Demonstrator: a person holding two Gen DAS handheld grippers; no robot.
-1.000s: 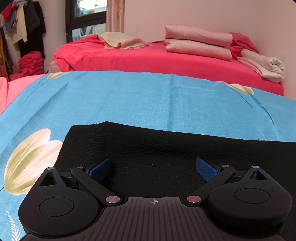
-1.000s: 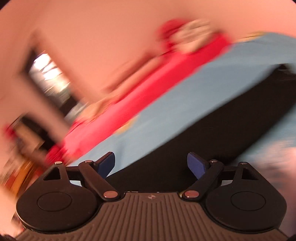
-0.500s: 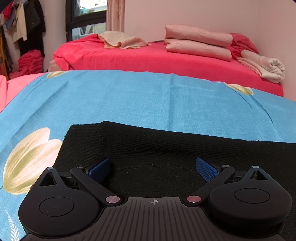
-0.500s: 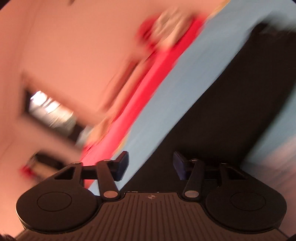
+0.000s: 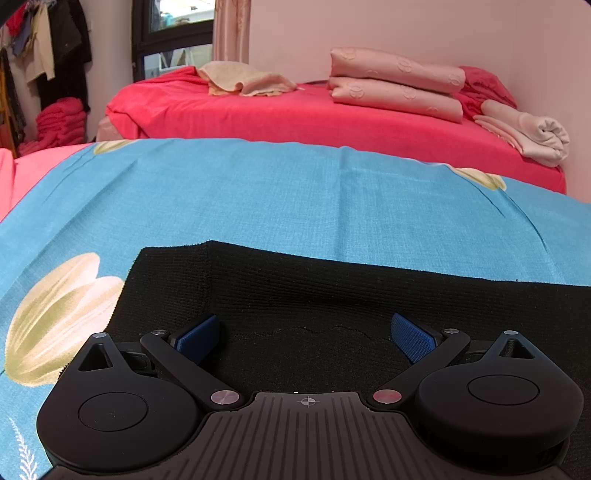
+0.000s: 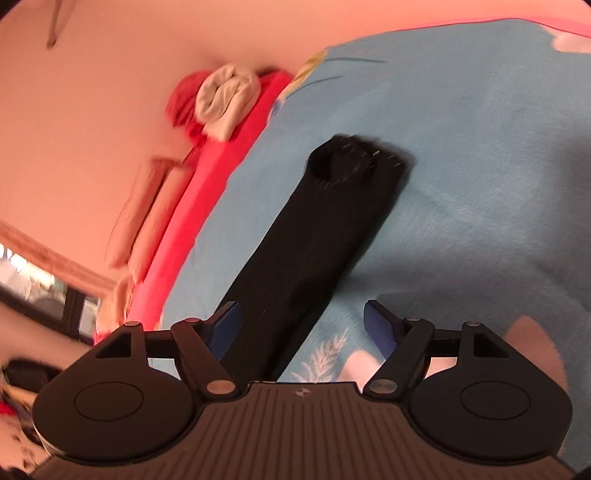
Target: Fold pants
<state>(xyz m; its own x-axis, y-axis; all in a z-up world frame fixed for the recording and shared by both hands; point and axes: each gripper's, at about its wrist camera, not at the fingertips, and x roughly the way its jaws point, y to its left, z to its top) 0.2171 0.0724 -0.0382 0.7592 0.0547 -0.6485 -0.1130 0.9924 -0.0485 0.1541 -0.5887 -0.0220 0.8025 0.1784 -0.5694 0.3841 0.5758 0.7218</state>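
Black pants [image 5: 332, 295] lie flat on a blue floral sheet [image 5: 295, 199]. In the left wrist view their waist end fills the foreground, with a corner at the left. My left gripper [image 5: 306, 338] is open and low over the waistband, holding nothing. In the right wrist view, tilted and slightly blurred, the pants [image 6: 317, 229] run as a long black strip away to the leg cuffs. My right gripper [image 6: 301, 325] is open above the strip, which passes near its left finger [image 6: 225, 323], and holds nothing.
A red bed [image 5: 314, 114] stands behind the sheet, with folded pink bedding [image 5: 395, 81], a beige cloth [image 5: 243, 79] and a rolled towel [image 5: 532, 133]. Clothes hang at the far left by a window [image 5: 173, 33]. The rolled towel also shows in the right wrist view [image 6: 225, 99].
The right gripper has swung and rolled, so the full length of the pants now shows, and its jaws, narrower half a second ago, have opened wide. The left gripper has stayed put.
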